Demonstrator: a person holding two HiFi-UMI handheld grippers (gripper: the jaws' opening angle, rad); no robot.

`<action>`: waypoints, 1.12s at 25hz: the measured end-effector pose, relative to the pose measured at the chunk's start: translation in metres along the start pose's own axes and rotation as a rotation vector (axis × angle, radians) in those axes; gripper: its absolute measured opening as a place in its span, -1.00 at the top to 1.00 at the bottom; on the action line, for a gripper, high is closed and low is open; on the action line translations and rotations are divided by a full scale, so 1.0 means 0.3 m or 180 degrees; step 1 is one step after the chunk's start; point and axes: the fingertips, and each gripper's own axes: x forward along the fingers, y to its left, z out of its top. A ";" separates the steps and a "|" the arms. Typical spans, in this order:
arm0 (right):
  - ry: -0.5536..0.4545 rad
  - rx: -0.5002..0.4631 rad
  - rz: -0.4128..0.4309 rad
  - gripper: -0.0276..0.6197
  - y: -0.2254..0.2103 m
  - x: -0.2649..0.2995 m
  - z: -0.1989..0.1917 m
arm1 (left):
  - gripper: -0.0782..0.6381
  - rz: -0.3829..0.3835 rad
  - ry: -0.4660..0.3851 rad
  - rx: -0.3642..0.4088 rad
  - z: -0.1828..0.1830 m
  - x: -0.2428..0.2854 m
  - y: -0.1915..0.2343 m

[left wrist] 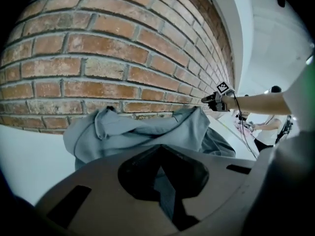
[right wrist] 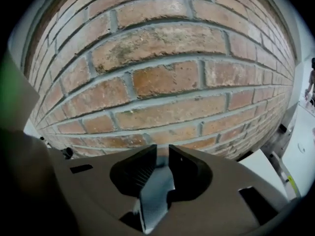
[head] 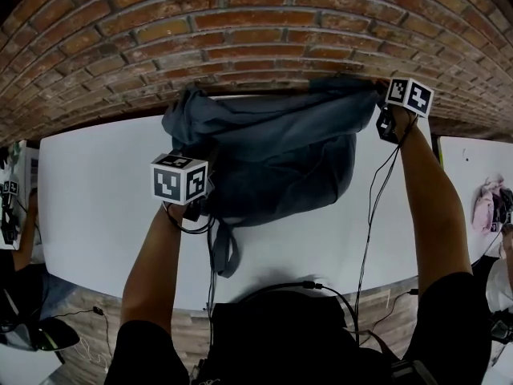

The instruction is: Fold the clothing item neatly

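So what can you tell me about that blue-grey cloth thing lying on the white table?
The blue-grey fabric garment looks soft and matte, a rumpled, partly spread heap with deep folds. It lies on the white table, its far edge by the red brick wall. A narrow strip of it trails toward the table's near edge. The left gripper pinches its near left part; the right gripper pinches its far right corner.

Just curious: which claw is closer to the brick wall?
Right. The right claw is up at the wall; the left claw sits farther back, over the table.
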 end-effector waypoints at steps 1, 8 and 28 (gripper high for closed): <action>-0.0035 -0.0098 0.0110 0.66 0.033 -0.006 0.018 | 0.78 0.0013 -0.0021 0.0094 0.023 0.004 0.008; 0.0334 -0.2218 0.1850 0.54 0.667 -0.148 -0.176 | 0.68 -0.0167 0.0241 0.1078 0.118 0.105 -0.015; 0.1664 -0.4438 0.2493 0.85 1.027 0.028 -0.639 | 0.68 -0.0717 0.0355 0.0247 -0.142 0.051 -0.171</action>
